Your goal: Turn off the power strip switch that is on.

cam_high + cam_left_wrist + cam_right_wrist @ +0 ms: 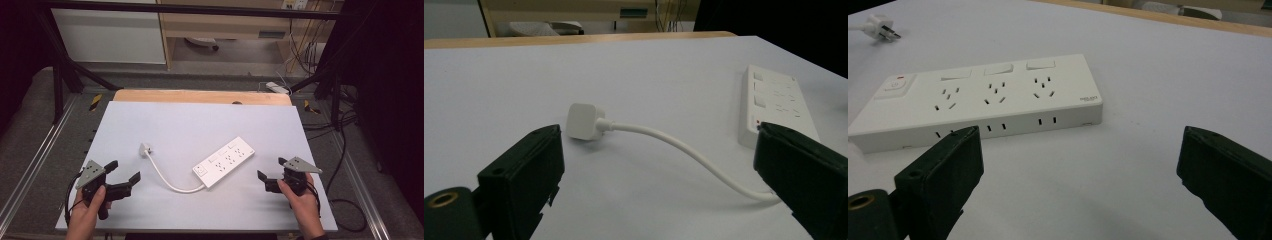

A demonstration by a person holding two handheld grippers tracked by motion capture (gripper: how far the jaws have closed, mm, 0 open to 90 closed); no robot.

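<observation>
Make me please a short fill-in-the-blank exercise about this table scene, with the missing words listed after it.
1. The power strip on the table has the colour ____.
2. The jaws of the left gripper and the right gripper stand ____, holding nothing.
3. The plug is joined to the power strip by a curved ____.
4. In the right gripper view, the strip's top face shows ____ rocker switches in a row.

Missing words: white; open; cable; three

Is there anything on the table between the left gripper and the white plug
Nothing visible. The open left gripper faces the white square plug across bare grey tabletop; its white cable trails away toward the white power strip.
</observation>
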